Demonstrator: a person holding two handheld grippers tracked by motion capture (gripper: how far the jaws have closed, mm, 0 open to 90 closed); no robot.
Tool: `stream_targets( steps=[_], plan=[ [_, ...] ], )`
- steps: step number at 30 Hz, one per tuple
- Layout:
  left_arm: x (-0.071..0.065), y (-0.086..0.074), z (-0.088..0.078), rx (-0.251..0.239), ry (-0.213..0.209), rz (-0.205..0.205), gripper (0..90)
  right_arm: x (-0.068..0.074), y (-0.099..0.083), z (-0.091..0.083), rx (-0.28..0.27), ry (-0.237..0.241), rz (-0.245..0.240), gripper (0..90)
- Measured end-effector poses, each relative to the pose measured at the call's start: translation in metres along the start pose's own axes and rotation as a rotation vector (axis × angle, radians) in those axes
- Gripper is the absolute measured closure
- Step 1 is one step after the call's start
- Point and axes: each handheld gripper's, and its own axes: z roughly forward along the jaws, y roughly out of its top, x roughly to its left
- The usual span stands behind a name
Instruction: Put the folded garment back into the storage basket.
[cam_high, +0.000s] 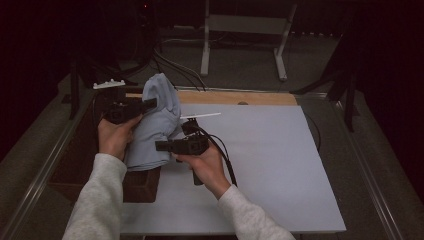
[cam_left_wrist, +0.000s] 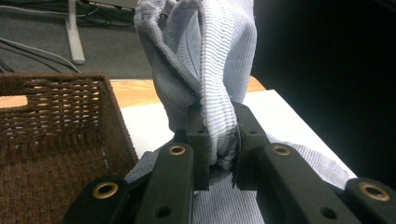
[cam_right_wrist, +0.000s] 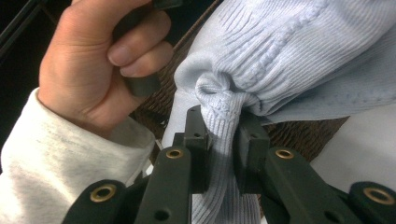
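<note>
Left tongs (cam_left_wrist: 219, 140): two black jaws pressed together on a bunched fold of the pale blue ribbed knitted cloth (cam_left_wrist: 205, 60); the fabric is squeezed between the pads and rises above them in a tall gathered peak.
Right tongs (cam_right_wrist: 223, 140): two black jaws clamped on another twisted corner of the same cloth (cam_right_wrist: 299, 56), which makes a small knot-like bulge just above the pads.
Left tongs in the high view (cam_high: 147, 104): pointing to the right into the upper part of the cloth (cam_high: 157, 125).
Right tongs in the high view (cam_high: 162, 146): pointing to the left into the lower part of the cloth, below the left tongs.
Left hand (cam_high: 114, 136): closed around the black handle, with a light grey sleeve (cam_high: 97, 200) behind it; it is seen also in the right gripper view (cam_right_wrist: 88, 70).
Right hand (cam_high: 205, 165): closed around its handle, black cable trailing beside it.
Cloth position: lifted between both tongs, hanging above the near right corner of the dark brown woven basket (cam_left_wrist: 51, 140) and the left edge of the white board (cam_high: 260, 160).
Basket position: at the left side of the desk, touching the white board.
White board: lying flat on the light wooden desk (cam_high: 235, 97), whose far strip is visible behind it.
</note>
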Motion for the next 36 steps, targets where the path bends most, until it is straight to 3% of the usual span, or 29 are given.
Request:
stream_targets(
  steps=[36],
  plan=[
    [0.020,-0.005,-0.009,0.016,0.055,-0.016,80.3,0.000,-0.004,0.036,0.027,-0.022,0.035,78.3]
  ],
)
